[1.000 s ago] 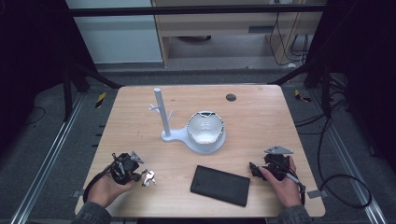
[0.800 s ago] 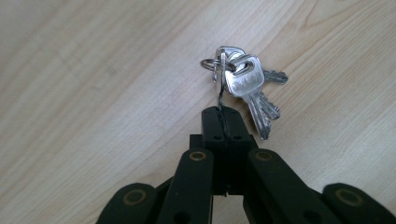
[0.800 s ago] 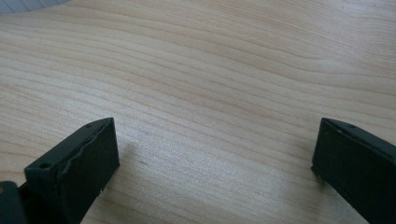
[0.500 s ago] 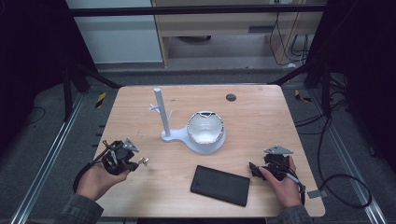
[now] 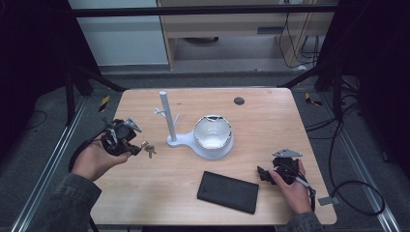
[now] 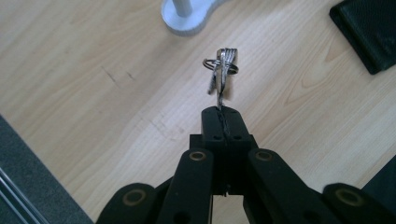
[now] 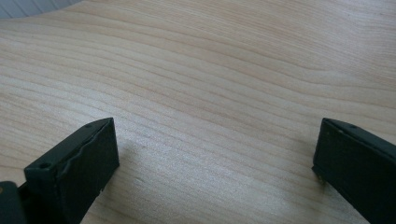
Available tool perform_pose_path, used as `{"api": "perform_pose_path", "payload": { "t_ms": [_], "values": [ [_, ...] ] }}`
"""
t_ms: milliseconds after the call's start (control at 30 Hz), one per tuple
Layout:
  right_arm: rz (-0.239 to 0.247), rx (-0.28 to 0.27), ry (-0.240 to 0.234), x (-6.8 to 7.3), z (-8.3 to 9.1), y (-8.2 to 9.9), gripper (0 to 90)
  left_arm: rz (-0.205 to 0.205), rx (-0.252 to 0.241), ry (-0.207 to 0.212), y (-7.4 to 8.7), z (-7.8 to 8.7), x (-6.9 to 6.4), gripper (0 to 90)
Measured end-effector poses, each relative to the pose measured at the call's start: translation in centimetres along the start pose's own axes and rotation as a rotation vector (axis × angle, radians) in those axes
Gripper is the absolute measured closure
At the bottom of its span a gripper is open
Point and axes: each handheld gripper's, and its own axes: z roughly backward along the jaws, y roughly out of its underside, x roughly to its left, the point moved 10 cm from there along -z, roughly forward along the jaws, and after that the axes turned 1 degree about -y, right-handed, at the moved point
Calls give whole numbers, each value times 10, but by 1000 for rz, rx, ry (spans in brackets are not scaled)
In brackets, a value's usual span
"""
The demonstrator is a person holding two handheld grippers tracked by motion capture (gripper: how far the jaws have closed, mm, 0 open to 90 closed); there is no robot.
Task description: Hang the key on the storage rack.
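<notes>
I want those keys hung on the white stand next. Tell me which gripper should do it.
Left. The left gripper is shut on the keys, and it sits close to the white stand. The right gripper is open above bare table, beyond the black wallet.

The wooden counter is carrying a white stand at its middle, base touching the wood. A black wallet is lying flat near the stand, toward the person. A small dark disc is sitting beyond it.
</notes>
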Motion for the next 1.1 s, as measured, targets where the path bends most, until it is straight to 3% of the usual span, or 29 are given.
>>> {"api": "perform_pose_path", "payload": {
  "t_ms": [267,600,1100],
  "values": [
    [0,2,2,-1,-2,-1,3,-14,-17,-39,-23,27,11,900],
    [-4,-1,0,-3,-5,-5,3,-32,-7,-50,-41,30,14,900],
    [-9,-3,8,-3,-4,-4,5,-22,1,-67,-55,39,21,900]
  ]
}}
